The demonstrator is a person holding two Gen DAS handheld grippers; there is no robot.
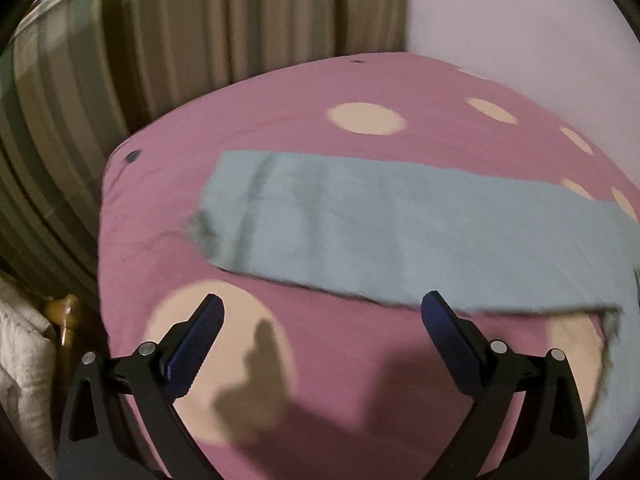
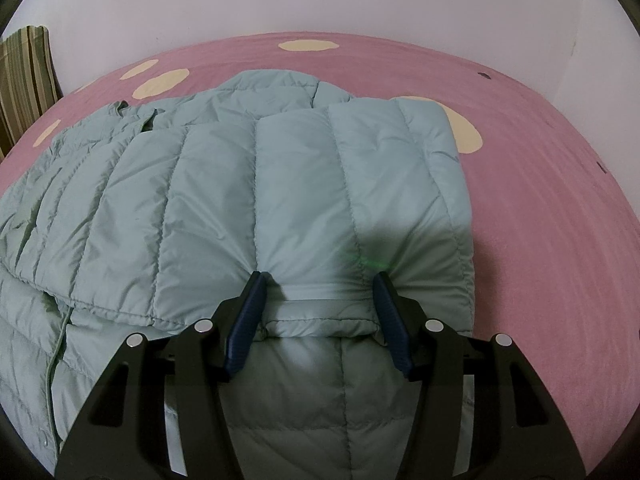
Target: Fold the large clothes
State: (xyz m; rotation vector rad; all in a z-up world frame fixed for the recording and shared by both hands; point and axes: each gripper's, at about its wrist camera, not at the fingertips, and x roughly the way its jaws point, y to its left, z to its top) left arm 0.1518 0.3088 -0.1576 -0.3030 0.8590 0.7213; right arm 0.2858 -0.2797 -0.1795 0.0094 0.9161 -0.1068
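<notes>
A pale blue-green quilted puffer jacket lies spread on a pink bed sheet with cream spots. In the right wrist view my right gripper has its fingers part open around a bunched fold of the jacket's hem, the blue pads pressing the fabric on both sides. In the left wrist view, which is blurred, a long sleeve or side of the jacket lies across the bed. My left gripper is wide open and empty, just short of the jacket's near edge.
Striped green and brown curtains hang at the left of the bed. A white wall runs behind it. A white bundle of cloth and a brass-coloured object sit at the bed's left edge.
</notes>
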